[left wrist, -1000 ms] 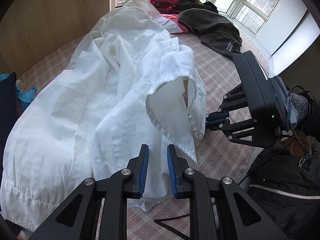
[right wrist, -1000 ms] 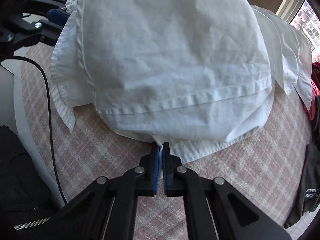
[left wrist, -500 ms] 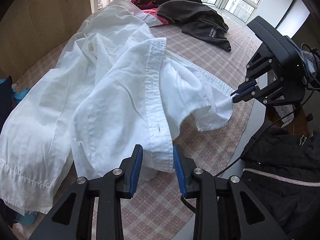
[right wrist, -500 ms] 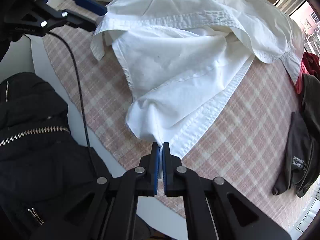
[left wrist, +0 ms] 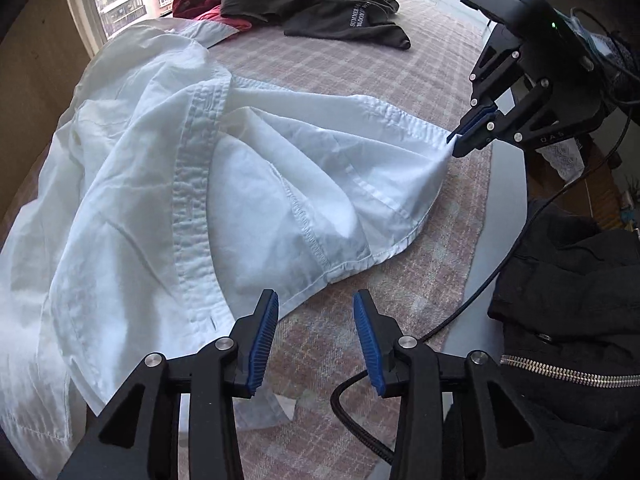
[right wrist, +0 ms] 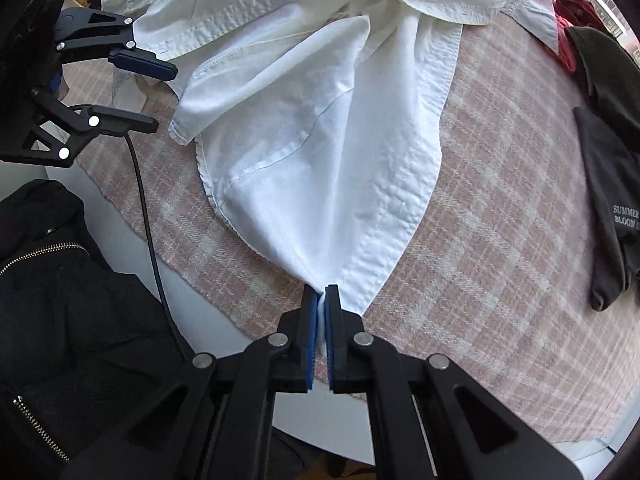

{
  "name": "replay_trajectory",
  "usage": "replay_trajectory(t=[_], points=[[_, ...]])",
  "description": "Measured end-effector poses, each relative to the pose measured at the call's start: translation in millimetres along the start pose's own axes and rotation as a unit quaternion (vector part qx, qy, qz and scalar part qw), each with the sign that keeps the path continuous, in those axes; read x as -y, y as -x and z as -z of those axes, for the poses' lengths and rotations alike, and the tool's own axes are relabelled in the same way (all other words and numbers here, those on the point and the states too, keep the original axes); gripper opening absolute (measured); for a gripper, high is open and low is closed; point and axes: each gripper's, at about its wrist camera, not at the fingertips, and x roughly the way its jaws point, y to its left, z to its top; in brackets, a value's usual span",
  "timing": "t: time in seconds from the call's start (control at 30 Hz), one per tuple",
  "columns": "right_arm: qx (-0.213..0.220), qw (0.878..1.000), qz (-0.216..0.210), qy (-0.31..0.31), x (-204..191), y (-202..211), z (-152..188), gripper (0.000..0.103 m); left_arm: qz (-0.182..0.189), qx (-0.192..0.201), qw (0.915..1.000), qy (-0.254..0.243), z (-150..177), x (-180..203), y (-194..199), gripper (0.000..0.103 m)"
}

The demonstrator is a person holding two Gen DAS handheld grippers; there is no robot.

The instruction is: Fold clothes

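A crumpled white shirt (left wrist: 200,184) lies on a pink plaid cloth (left wrist: 360,72), its button band running down the middle. My right gripper (right wrist: 320,292) is shut on a corner of the shirt's hem (right wrist: 316,264) and holds it stretched out near the table edge. The left wrist view shows that gripper (left wrist: 460,136) at the upper right. My left gripper (left wrist: 316,308) hovers over the plaid cloth by the shirt's near hem. Its jaws are opening with nothing between them, and the hem lies just left of the left fingertip (left wrist: 268,312). The right wrist view has it (right wrist: 160,96) at the upper left.
A dark garment with white lettering (left wrist: 320,4) and a red one (left wrist: 200,4) lie at the far side by the window. A person's black zipped jacket (left wrist: 568,280) is close to the grey table edge (left wrist: 508,208). A black cable (left wrist: 500,272) crosses that edge.
The right gripper has drawn the shirt corner outward to the table edge, flattening the raised fold. The left gripper's jaws have widened and slid right, off the shirt's button band.
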Motion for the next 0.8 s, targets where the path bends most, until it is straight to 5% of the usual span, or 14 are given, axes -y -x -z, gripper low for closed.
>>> replay_trajectory(t=[0.17, 0.23, 0.47, 0.67, 0.8], points=[[0.01, 1.0, 0.004, -0.006, 5, 10, -7, 0.004, -0.045, -0.008, 0.998, -0.043, -15, 3, -21, 0.035], [0.017, 1.0, 0.015, -0.008, 8, 17, -11, 0.004, -0.026, -0.018, 0.9989, -0.034, -17, -6, -25, 0.002], [0.006, 1.0, -0.006, -0.005, 3, 24, -24, 0.004, -0.019, -0.025, 0.9995, -0.006, -3, -30, 14, 0.0], [-0.036, 0.996, -0.049, 0.072, -58, 36, -21, 0.004, -0.034, -0.051, 0.9977, -0.029, 37, -7, 67, 0.0], [-0.066, 0.992, -0.041, 0.102, -85, 23, -25, 0.008, -0.012, -0.082, 0.9965, -0.014, 71, 2, 70, 0.0]])
